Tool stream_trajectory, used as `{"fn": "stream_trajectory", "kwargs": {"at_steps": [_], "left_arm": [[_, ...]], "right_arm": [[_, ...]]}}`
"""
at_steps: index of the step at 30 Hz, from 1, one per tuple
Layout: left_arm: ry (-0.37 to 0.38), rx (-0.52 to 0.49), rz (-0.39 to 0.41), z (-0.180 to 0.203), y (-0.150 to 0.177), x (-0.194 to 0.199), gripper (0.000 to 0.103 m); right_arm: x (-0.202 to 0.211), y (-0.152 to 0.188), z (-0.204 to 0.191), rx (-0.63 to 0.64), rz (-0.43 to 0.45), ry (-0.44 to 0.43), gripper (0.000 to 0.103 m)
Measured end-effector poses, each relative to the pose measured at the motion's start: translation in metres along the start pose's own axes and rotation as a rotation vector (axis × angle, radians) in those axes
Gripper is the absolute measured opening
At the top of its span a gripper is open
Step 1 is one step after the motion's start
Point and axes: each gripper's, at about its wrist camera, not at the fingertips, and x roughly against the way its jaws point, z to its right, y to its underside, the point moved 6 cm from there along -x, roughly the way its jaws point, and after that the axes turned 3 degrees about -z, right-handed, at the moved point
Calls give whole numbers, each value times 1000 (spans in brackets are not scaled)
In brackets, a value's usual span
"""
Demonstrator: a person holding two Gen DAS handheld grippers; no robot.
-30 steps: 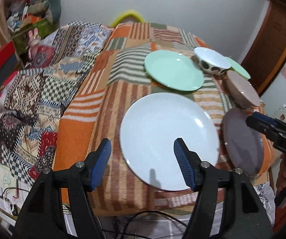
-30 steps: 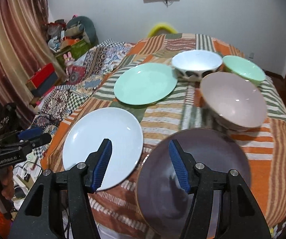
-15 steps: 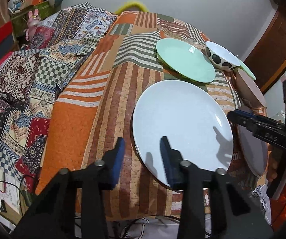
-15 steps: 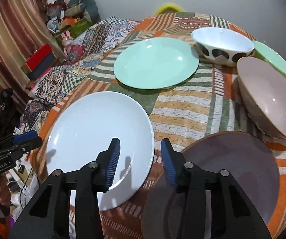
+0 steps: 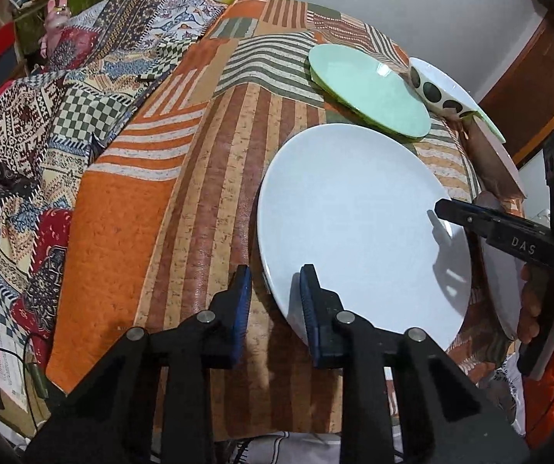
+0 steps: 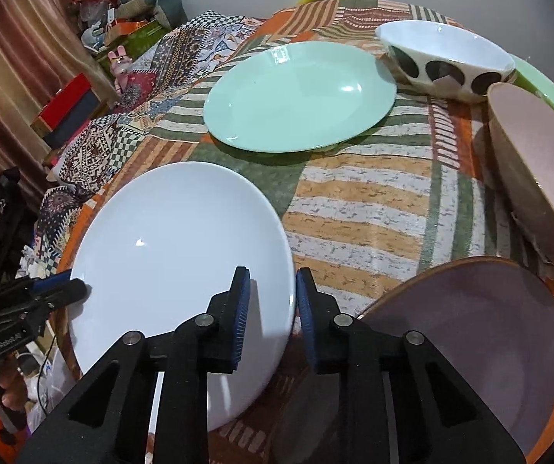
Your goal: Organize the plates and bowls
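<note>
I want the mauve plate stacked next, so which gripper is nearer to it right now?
Right. The right gripper straddles the white plate's rim on the side beside the mauve plate. The left gripper is at the white plate's opposite rim.

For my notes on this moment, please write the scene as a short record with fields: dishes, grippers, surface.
plates: white plate nearest, green plate behind it, purple plate at the right
bowls: spotted bowl, pink bowl, both at the far right
left gripper: closing over the white plate's left rim
right gripper: closing over its right rim
surface: striped cloth
</note>
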Motion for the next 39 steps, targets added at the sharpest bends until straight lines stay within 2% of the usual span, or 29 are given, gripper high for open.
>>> {"fn": "stream_trajectory", "kwargs": {"at_steps": [3, 8, 17, 31, 39], "left_arm": [[39, 5, -14, 3, 0, -3, 22], [34, 17, -10, 4, 0, 0, 22], [6, 5, 13, 11, -1, 14, 22], [-1, -59, 116, 45, -12, 58, 22], [29, -111, 145, 81, -13, 76, 22]], "right_arm": [[-2, 0, -1, 8, 5, 6, 22], [0, 0, -3, 28, 10, 29, 22], [9, 3, -4, -4, 21, 14, 22], [61, 8, 2, -41, 137, 7, 22], [94, 17, 17, -84, 205, 14, 22]]}}
